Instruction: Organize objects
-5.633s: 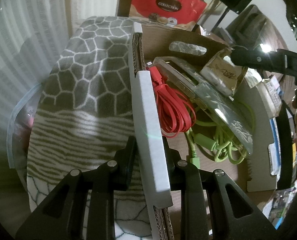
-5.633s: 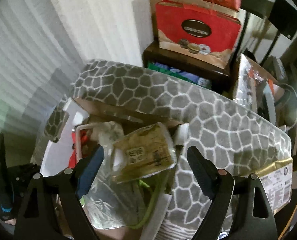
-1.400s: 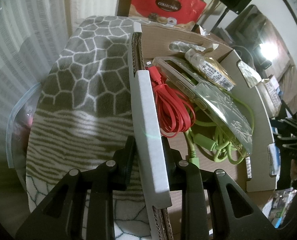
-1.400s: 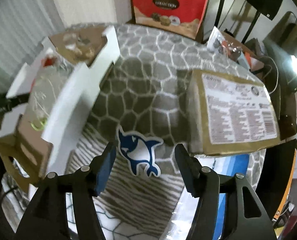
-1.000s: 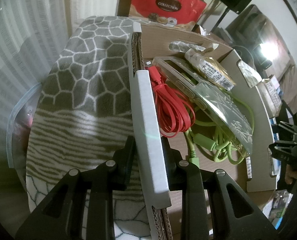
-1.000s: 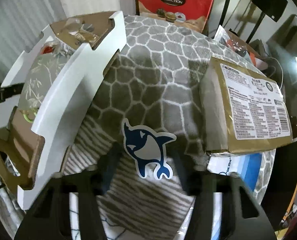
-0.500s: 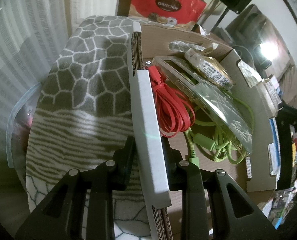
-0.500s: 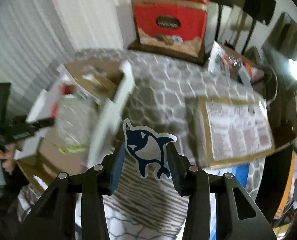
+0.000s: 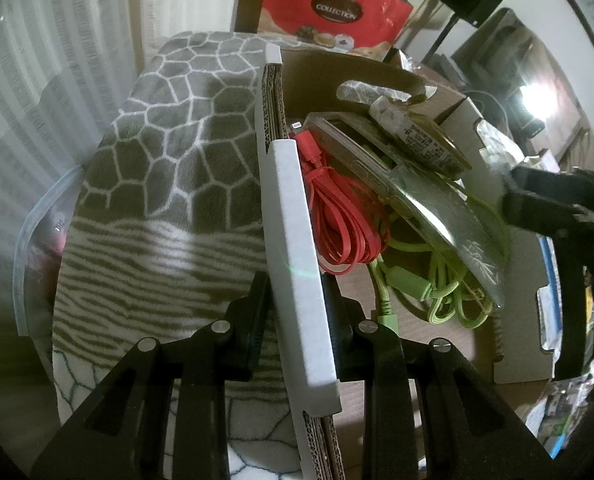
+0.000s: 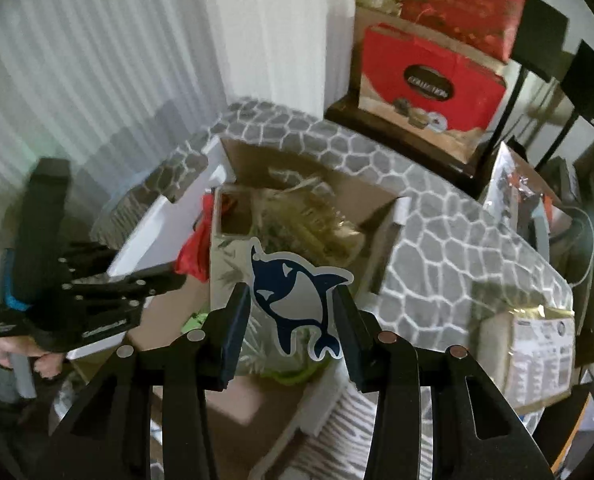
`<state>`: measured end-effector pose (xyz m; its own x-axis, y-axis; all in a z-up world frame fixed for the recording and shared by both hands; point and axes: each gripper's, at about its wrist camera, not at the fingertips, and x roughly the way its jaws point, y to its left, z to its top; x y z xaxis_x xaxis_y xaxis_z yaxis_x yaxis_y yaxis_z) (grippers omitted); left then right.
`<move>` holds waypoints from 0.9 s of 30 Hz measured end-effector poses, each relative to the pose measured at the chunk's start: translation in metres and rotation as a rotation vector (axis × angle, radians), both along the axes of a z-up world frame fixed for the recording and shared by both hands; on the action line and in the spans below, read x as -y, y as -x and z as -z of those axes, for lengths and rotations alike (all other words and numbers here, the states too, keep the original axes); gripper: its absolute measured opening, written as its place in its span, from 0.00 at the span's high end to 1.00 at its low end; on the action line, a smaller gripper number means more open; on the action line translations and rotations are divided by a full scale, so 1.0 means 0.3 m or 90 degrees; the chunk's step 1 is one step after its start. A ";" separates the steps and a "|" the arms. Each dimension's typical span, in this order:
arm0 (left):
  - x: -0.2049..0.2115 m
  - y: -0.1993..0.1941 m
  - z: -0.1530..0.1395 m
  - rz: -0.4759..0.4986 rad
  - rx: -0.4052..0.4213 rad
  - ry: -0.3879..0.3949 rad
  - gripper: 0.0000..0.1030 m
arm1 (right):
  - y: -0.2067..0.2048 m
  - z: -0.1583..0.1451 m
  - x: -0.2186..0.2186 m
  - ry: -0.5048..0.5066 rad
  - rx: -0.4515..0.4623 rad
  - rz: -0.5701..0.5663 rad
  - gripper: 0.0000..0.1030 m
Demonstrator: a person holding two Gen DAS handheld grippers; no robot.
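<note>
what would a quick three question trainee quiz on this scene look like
1. True or false: the left gripper is clamped on the cardboard box's wall.
2. What does the right gripper hold?
A. red cable
B. shark sticker
C. green cable
3. Fill in: the red cable lies inside the ____.

Key
1. True.
2. B, the shark sticker, pinched by its edges.
3. Cardboard box, next to the green cable.
</note>
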<state>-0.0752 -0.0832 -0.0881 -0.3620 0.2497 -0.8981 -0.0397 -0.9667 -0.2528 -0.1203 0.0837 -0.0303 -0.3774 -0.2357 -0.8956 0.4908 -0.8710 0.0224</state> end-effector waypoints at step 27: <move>0.007 0.015 0.012 -0.018 -0.004 -0.012 0.78 | -0.078 -0.078 -0.686 -0.085 -0.036 0.295 0.30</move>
<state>-0.0798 -0.0852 -0.0917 -0.3742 0.2563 -0.8912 -0.0140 -0.9625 -0.2709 -0.0969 0.2894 -0.0070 -0.4650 0.0835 -0.8814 0.0485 -0.9916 -0.1196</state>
